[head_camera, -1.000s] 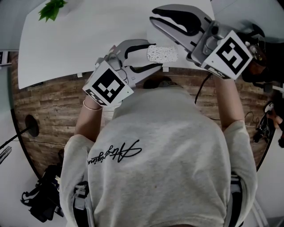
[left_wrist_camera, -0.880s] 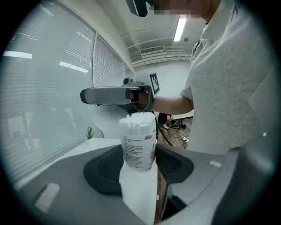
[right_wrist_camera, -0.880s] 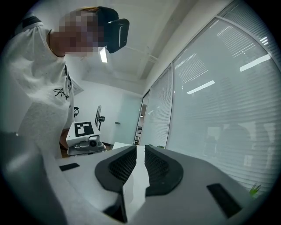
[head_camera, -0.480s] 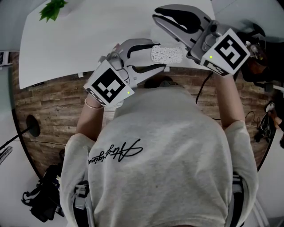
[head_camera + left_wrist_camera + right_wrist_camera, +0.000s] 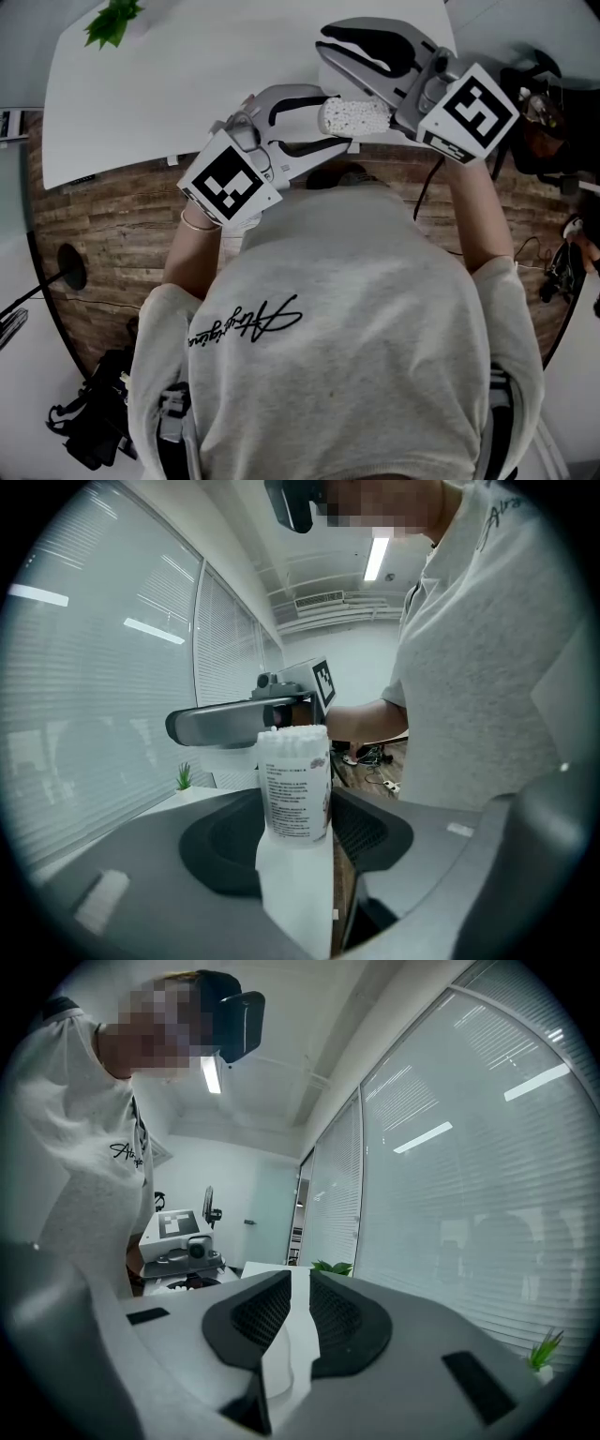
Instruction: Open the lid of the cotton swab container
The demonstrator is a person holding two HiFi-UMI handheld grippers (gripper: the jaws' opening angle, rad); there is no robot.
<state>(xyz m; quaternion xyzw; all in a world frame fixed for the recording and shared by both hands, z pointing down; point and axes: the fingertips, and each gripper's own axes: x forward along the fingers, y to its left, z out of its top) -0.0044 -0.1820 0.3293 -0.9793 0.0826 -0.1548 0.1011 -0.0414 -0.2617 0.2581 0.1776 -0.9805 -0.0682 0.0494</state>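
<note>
The cotton swab container [image 5: 354, 116], a small clear tube with a printed label, lies level between the jaws of my left gripper [image 5: 333, 117], which is shut on its body. In the left gripper view the container [image 5: 295, 785] stands up from the jaws with the swab tips bare at its top. My right gripper [image 5: 324, 45] hangs just above and behind that open end, apart from it. In the right gripper view its jaws [image 5: 286, 1316] stand nearly together on a thin, rounded white lid [image 5: 272, 1372] seen edge-on.
A white table [image 5: 169, 84] lies ahead with a small green plant [image 5: 111, 19] at its far left corner. Below it is wooden floor [image 5: 103, 216]. Cables and dark gear [image 5: 562, 262] lie on the floor at the right.
The container and the left gripper have drifted a little to the right. The right gripper has barely shifted.
</note>
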